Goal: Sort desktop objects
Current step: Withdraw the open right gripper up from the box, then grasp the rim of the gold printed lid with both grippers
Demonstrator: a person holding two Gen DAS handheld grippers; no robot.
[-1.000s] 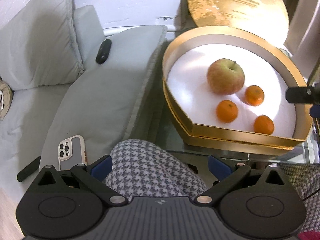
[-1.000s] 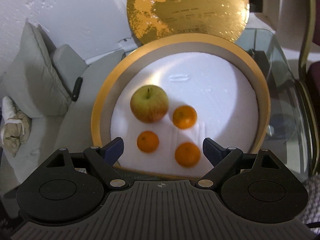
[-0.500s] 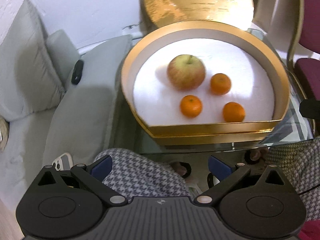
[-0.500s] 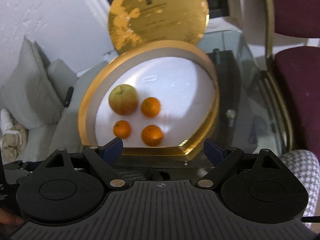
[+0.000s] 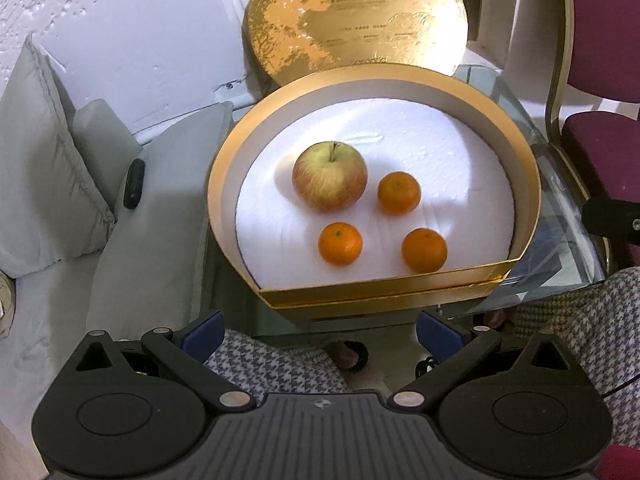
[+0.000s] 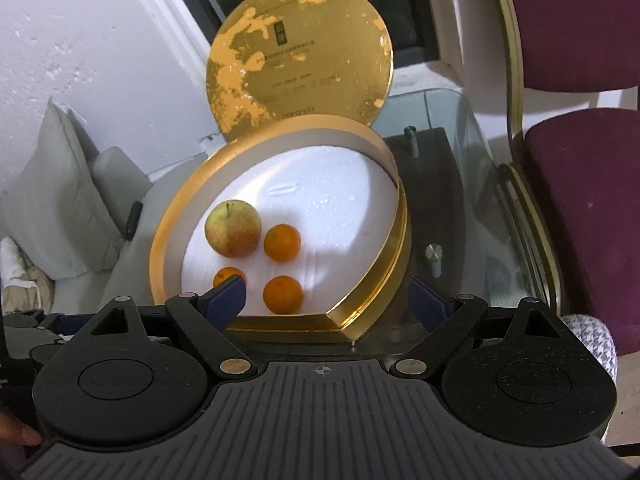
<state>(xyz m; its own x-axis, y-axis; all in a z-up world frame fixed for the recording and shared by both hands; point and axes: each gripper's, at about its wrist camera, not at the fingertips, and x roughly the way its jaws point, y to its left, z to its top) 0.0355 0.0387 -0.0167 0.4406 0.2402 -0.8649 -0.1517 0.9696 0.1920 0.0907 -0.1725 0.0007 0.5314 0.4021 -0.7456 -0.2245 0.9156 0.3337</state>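
A gold box (image 5: 224, 176) (image 6: 158, 248) with a white foam floor sits on a glass table. Inside lie a red-green apple (image 5: 330, 175) (image 6: 233, 228) and three tangerines (image 5: 399, 193) (image 5: 340, 243) (image 5: 424, 249) (image 6: 282, 243) (image 6: 283, 294); the third is partly hidden behind a finger in the right wrist view. The round gold lid (image 5: 356, 20) (image 6: 300, 64) leans upright behind the box. My left gripper (image 5: 320, 330) hangs open before the box's near edge, above a houndstooth-clad knee. My right gripper (image 6: 326, 300) is open too, empty, at the box's front right corner.
A glass table (image 5: 560, 216) (image 6: 460, 208) carries the box. Grey cushions (image 5: 44, 184) (image 6: 56, 208) and a black remote (image 5: 134, 189) lie to the left. A maroon chair (image 5: 600, 40) (image 6: 580, 200) stands at the right. The person's houndstooth legs (image 5: 280, 364) sit below the table edge.
Both grippers have drawn back and shifted right, so the box now sits centred in the left view and further left in the right view. The phone on the cushion left the left view.
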